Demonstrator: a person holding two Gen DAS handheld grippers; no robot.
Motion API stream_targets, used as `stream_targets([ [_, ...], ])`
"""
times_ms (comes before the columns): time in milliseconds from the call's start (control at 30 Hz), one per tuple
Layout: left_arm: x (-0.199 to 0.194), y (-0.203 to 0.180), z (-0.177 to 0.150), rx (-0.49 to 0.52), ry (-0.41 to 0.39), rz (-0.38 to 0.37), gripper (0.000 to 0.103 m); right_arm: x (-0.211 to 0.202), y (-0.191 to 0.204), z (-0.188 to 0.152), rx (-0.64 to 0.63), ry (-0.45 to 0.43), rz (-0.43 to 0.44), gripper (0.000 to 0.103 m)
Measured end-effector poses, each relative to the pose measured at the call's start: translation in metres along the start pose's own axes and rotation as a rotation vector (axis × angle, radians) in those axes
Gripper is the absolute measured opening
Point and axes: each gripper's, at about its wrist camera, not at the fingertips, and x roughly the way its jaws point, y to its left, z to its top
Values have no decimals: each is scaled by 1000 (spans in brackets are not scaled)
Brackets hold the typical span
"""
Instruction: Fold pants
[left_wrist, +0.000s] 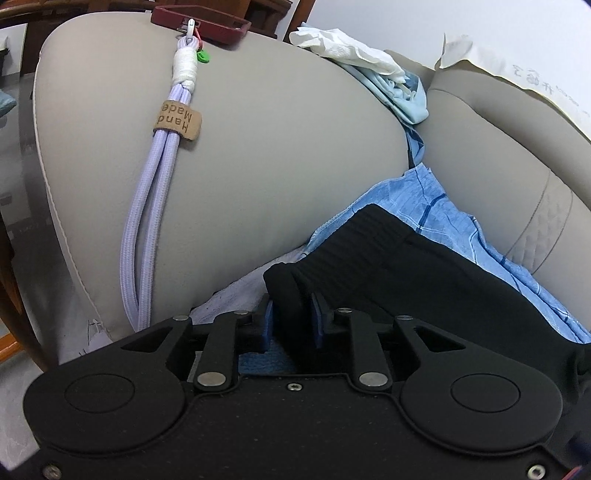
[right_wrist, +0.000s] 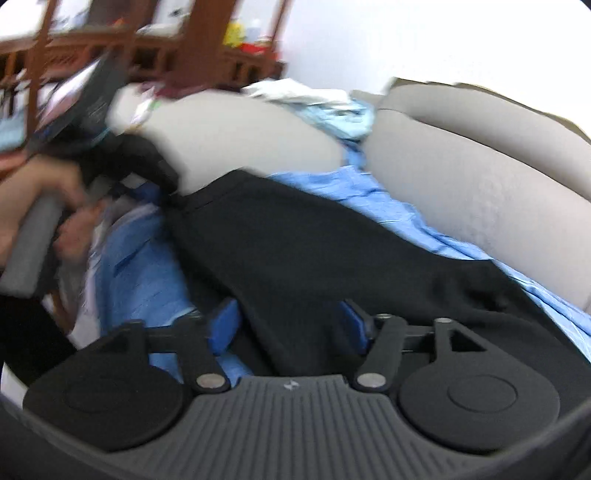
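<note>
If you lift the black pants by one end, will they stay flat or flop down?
Probably flop: the black pants already bunch where the left gripper pinches the ribbed waistband. They look soft and light, draping over the blue cloth.

Grey sofa (left_wrist: 277, 147), blue sheet (left_wrist: 424, 206) spread on it, black pants (left_wrist: 424, 266) on top

Counts, both views: 1 pr black pants (left_wrist: 424, 266). 1 blue sheet (left_wrist: 413, 206) under them. 2 grey sofa cushions, big one (left_wrist: 277, 155) & 2nd to its right (left_wrist: 498, 147). 1 lilac braided lanyard (left_wrist: 147, 229) w/ 1 "Hand Made" tag (left_wrist: 178, 120), 1 dark red phone case (left_wrist: 201, 23). 1 white crumpled tissue (left_wrist: 343, 46). 1 paper sheet (left_wrist: 517, 74). 2 grippers: left (left_wrist: 291, 310), right (right_wrist: 291, 325). 1 hand (right_wrist: 40, 199) seen.
</note>
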Motion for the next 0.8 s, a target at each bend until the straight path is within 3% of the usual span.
stream_targets([
  [133,2,-4,1,6,0,18,24,16,-47,14,45,-12,-158,76],
  [233,3,-4,2,1,5,23,24,32,-90,26,193,0,-197,77],
  [333,5,-6,2,6,7,32,25,68,-121,31,239,152,-134,78],
  [367,6,-7,2,7,6,36,25,82,-126,30,228,194,-146,69],
  [433,9,-7,3,3,8,42,25,105,-139,26,211,232,-209,65],
  [533,12,-9,3,-1,12,49,26,129,-160,24,215,215,-295,67],
  [600,13,-11,4,-2,14,59,27,137,-173,24,256,201,-296,70],
  [800,10,-14,4,-30,-1,85,26,99,-174,18,240,86,-346,82],
])
